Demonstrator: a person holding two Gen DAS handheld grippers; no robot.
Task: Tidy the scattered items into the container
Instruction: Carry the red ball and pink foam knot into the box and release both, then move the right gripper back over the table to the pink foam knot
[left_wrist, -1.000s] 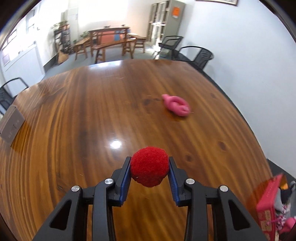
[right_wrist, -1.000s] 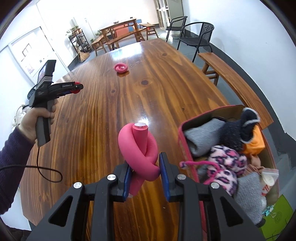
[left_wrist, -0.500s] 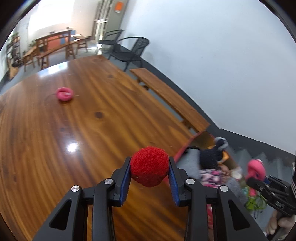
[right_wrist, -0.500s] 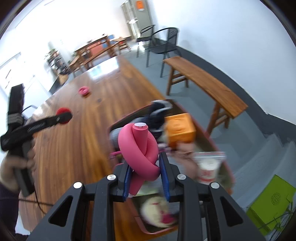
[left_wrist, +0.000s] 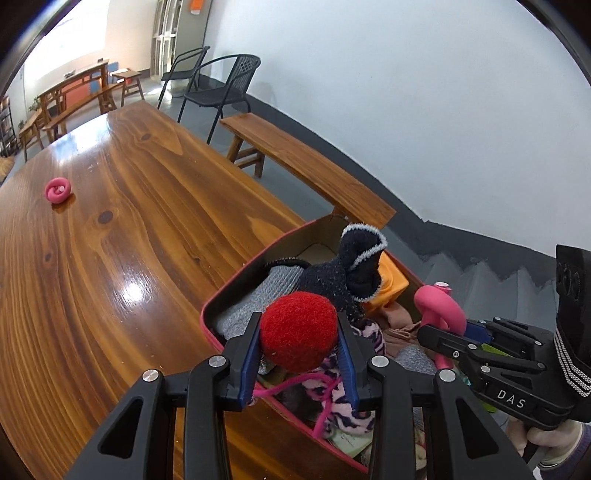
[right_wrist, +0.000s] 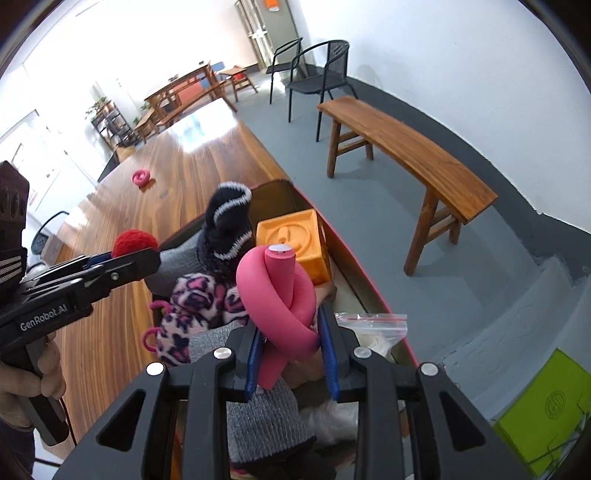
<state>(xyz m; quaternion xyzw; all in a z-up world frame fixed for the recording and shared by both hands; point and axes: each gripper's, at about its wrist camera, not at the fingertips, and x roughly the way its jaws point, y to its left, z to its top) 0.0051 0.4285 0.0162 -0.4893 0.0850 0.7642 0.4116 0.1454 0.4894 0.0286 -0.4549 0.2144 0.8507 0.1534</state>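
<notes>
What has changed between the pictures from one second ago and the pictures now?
Both grippers came from over the table to above the box. The left gripper carried the red ball there, the right gripper the knotted pink tube. Both grips stayed shut; the other pink tube stayed on the table.

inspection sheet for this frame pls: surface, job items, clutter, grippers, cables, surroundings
Surface: glossy wooden table, glare patch.
Job's things: red pom-pom and knotted pink foam tube both held over the red-rimmed box; a second pink foam knot lies far off on the table.
Clutter: box already holds socks, an orange cube, a zip bag.
Grippers: left hand-held gripper shut on the pom-pom; right hand-held gripper shut on the tube.
Cables: nothing seen.
Surroundings: bench, black chairs, green box on the floor.
</notes>
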